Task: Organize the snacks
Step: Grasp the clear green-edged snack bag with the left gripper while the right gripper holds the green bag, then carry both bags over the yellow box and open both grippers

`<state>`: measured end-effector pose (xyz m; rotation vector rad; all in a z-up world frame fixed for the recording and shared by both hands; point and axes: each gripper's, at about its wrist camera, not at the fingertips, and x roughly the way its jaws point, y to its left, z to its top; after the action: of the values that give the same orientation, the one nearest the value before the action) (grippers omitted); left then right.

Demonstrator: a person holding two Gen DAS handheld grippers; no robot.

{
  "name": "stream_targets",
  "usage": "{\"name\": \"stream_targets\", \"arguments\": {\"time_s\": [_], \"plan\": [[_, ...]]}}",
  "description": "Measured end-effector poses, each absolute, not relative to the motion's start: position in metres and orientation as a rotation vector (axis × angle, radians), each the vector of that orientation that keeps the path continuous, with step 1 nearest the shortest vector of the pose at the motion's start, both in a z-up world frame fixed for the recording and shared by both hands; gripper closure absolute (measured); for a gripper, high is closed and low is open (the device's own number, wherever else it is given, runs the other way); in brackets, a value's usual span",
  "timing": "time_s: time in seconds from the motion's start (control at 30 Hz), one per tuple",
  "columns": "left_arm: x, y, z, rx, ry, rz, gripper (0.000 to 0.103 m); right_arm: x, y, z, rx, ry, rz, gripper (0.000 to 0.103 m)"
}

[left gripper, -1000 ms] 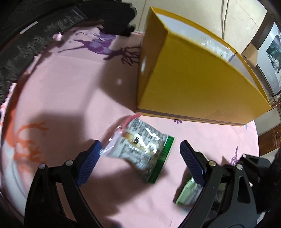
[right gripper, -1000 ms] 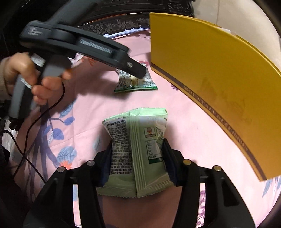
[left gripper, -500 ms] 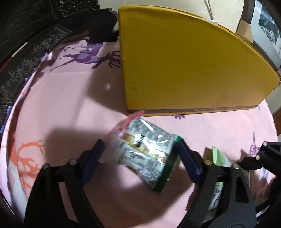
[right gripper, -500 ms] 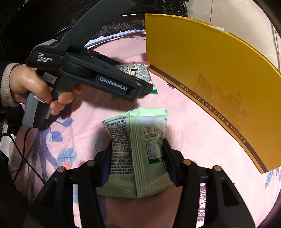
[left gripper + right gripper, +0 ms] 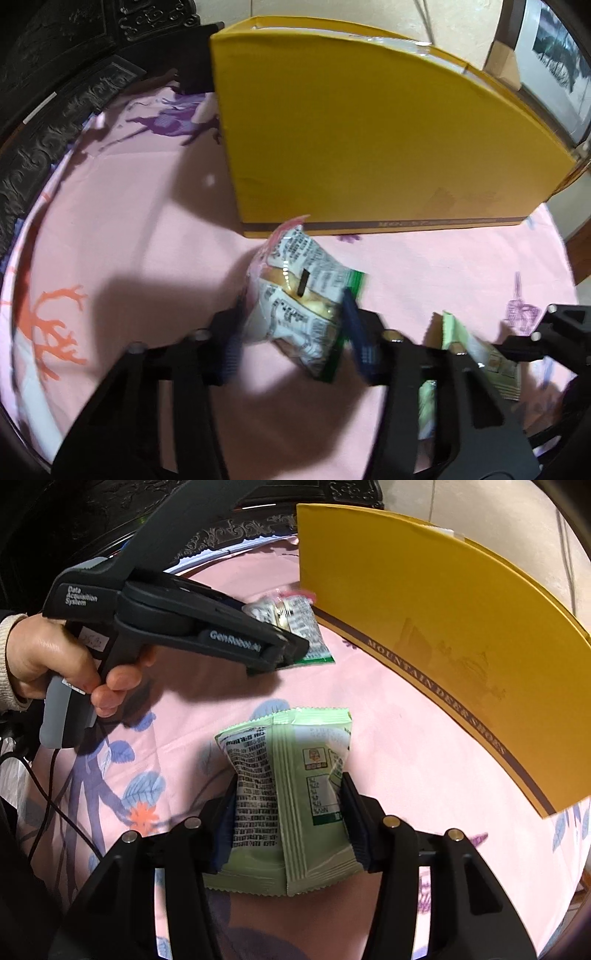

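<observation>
Since the earlier frame, the left claw (image 5: 295, 332) has closed its two blue pads onto the clear snack packet (image 5: 301, 295), which before lay loose between wide-open fingers on the pink cloth of the desk (image 5: 129, 206). That packet, printed in black with a red seal at one end and a green strip at the other, now sits pinched across its middle, just in front of the yellow shoe box (image 5: 369, 147), near the box's lower left corner; whether it has left the cloth is hard to tell through the motion blur. The right claw (image 5: 288, 812) is clamped on a pale green snack packet (image 5: 288, 797), gripped at the waist so its top edge points toward the yellow box, with the packet held near the box's long printed side. Seen from the right wrist view, the person's left hand (image 5: 48, 664) squeezes the trigger handle of the other tool, which explains the closed grip. Both packets are held by their narrow middles, probably so they hang steady while being carried. The box stands open at the top and likely serves as the place to collect the snacks, so both grips seem readied for a lift over its wall.
</observation>
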<state>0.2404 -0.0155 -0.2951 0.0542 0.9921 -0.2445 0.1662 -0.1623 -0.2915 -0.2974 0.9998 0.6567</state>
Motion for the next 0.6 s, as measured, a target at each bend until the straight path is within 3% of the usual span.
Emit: {"name": "stream_targets", "arguments": {"time_s": [0.27, 0.6], "plan": [[0.225, -0.016, -0.287, -0.032, 0.966, -0.319, 0.08, 0.156, -0.171, -0.289, -0.261, 1.023, 0.611, 0.055], [0.208, -0.007, -0.262, -0.074, 0.92, -0.327, 0.082, 0.15, -0.182, -0.276, -0.212, 0.996, 0.551, 0.062]]}}
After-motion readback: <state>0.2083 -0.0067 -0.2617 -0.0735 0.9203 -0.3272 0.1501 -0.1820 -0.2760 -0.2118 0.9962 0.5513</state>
